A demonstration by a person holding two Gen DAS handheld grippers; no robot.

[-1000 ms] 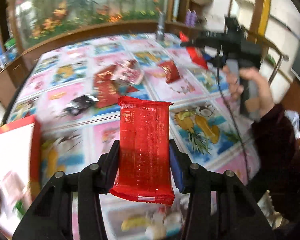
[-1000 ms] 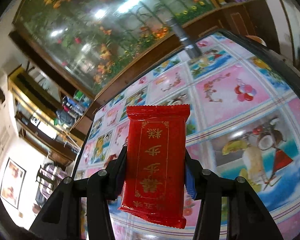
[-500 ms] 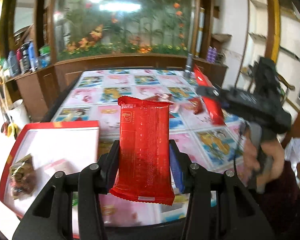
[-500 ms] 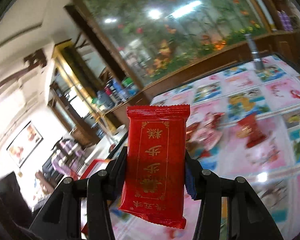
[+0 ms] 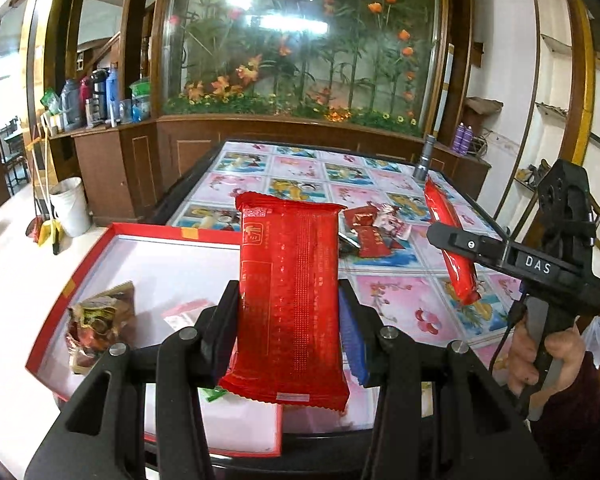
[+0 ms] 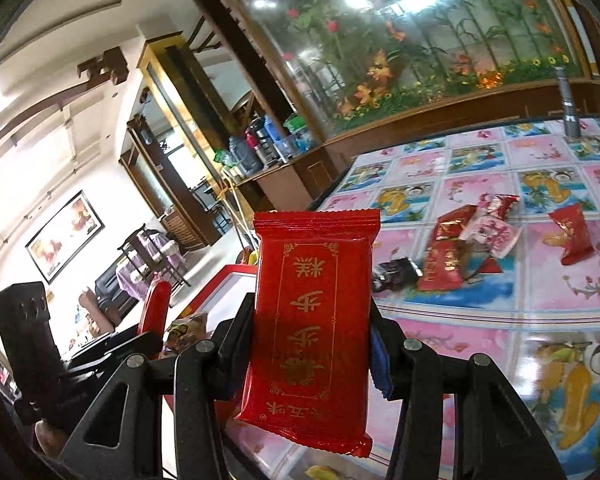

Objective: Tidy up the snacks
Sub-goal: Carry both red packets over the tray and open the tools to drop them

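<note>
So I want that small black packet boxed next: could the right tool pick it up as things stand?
Probably not yet: the right tool is shut on a red snack packet. The black packet lies uncovered.

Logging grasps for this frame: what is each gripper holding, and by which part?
Each grips a red snack packet by its long side edges, lower half: left gripper its packet, right gripper the gold-lettered packet.
</note>
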